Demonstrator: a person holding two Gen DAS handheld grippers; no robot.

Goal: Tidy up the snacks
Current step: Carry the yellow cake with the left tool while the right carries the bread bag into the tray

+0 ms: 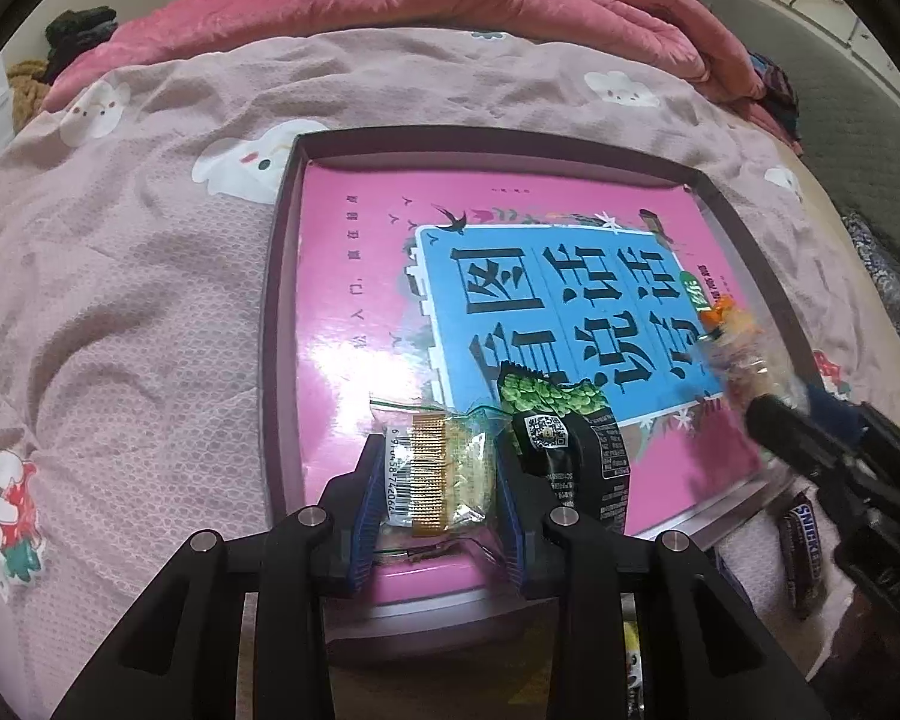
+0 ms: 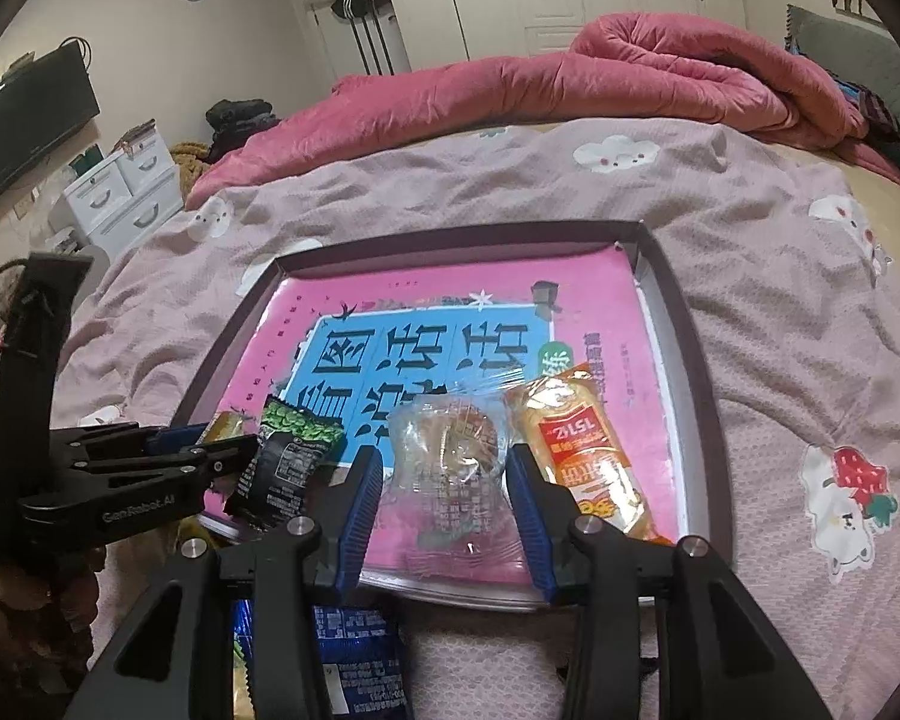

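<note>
So my left gripper (image 1: 438, 480) is clamped on a cracker pack (image 1: 444, 471), right gripper (image 2: 444, 492) probably squeezing the clear-wrapped pastry (image 2: 450, 456) over the tray (image 2: 684, 324).

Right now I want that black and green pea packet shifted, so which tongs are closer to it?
Left. The left tongs, shut on a clear wafer packet, sit right beside the pea packet. The right tongs stand further right, around a clear bun packet.

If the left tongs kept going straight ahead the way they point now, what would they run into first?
Likely nothing soon: the left tongs, shut on a clear-wrapped snack, point across the bare pink book cover toward the tray's far rim. The green pea packet sits just to the right. Depth is uncertain.
</note>
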